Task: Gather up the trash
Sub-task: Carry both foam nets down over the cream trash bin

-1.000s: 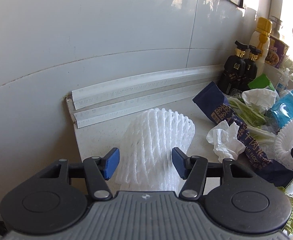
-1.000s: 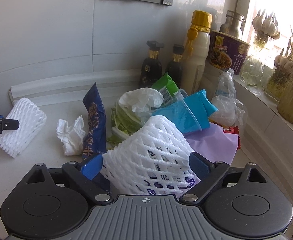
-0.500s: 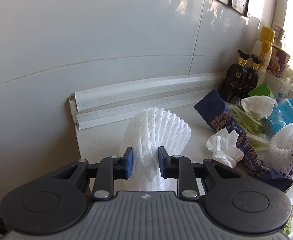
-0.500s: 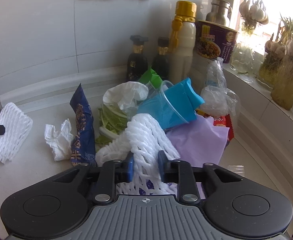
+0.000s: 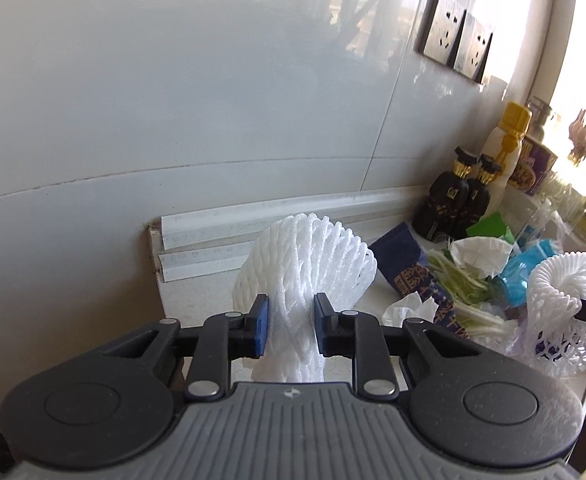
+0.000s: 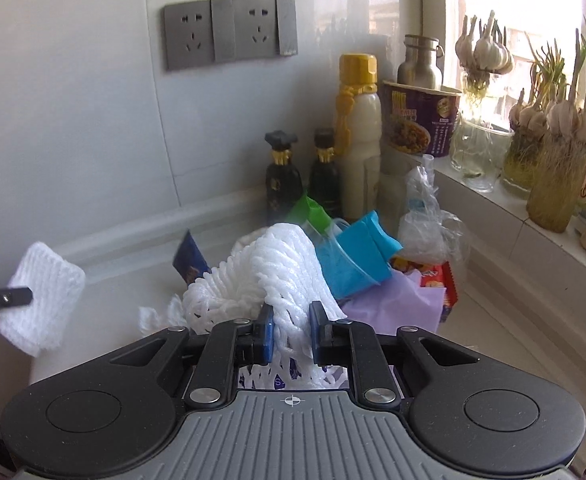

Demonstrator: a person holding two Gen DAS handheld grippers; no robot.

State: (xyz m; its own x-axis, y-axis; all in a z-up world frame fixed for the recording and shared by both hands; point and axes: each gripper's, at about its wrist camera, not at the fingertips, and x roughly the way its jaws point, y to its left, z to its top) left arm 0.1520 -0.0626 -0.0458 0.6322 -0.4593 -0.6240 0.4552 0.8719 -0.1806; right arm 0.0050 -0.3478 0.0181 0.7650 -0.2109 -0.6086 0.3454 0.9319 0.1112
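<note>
Two white foam nets are in my grippers now, one in each. My left gripper [image 5: 291,330] has its jaws closed on the first foam net [image 5: 305,256]; the blue pads squeeze its lower part into a narrow waist, and the upper part fans out above them. It is off the worktop [image 5: 197,292], in front of the white strip along the wall. My right gripper [image 6: 291,332] has its jaws closed on the second foam net [image 6: 277,276], which bunches up between the pads and hangs over the pile of trash. Both pairs of jaws have just been closing on the nets. Behind this net I see a blue wrapper [image 6: 351,254], a lilac sheet [image 6: 397,306] and a crumpled clear bag [image 6: 425,220]. Two dark bottles [image 6: 303,178] and a yellow-capped bottle [image 6: 357,136] stand by the wall.
</note>
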